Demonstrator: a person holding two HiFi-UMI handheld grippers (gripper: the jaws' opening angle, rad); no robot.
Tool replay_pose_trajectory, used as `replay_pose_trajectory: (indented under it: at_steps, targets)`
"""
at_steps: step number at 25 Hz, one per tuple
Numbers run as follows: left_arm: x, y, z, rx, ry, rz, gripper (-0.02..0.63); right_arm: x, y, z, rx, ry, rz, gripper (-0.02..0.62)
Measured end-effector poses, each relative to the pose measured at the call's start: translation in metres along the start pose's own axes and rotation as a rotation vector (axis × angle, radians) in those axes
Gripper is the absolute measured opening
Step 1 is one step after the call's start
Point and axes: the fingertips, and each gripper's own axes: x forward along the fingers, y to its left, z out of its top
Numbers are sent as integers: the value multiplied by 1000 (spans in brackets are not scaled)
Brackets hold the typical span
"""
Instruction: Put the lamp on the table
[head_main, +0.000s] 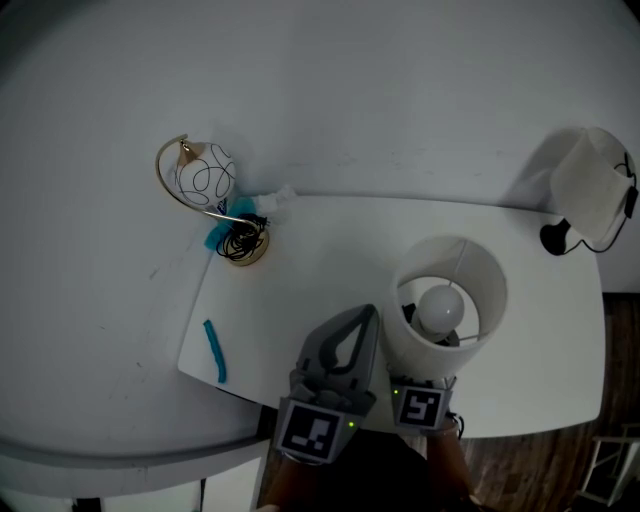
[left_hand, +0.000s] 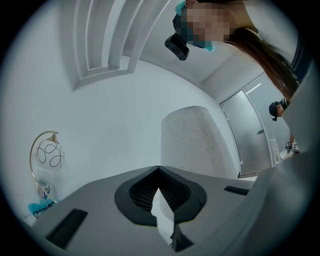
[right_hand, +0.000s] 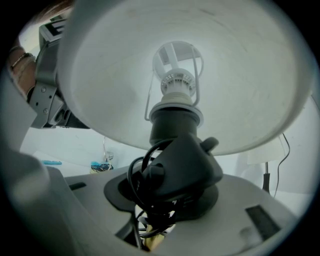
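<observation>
No legible words, brand names or numbers anywhere in these views. Only coded black-and-white square patterns, printed on the top face of the grey marker cube at the left (head_main: 318, 432) and of the matching grey marker cube at the right (head_main: 420, 407). No letters or digits in either pattern.

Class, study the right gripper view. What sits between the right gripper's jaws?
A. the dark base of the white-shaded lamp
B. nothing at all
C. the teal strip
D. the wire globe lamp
A: in the right gripper view, the dark base of the lamp, wrapped in its black cord, fills the gap between the jaws of the right gripper, under the white shade.
</observation>
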Motion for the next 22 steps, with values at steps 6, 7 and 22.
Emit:
replay_pose_trajectory:
  at_steps: [6, 7, 22]
  targets:
    - [-1, -3, 0, -5, -3, -4, -2, -3, 0, -2, -22, 16, 0, 172]
    - [-2, -4, 0, -3, -2, -5, -2, -4, 0, -1, -25, 14, -2, 173]
    - [-12, -4, 1, 4, 0, 1, -2, -10, -1, 1, -9, 9, -24, 193]
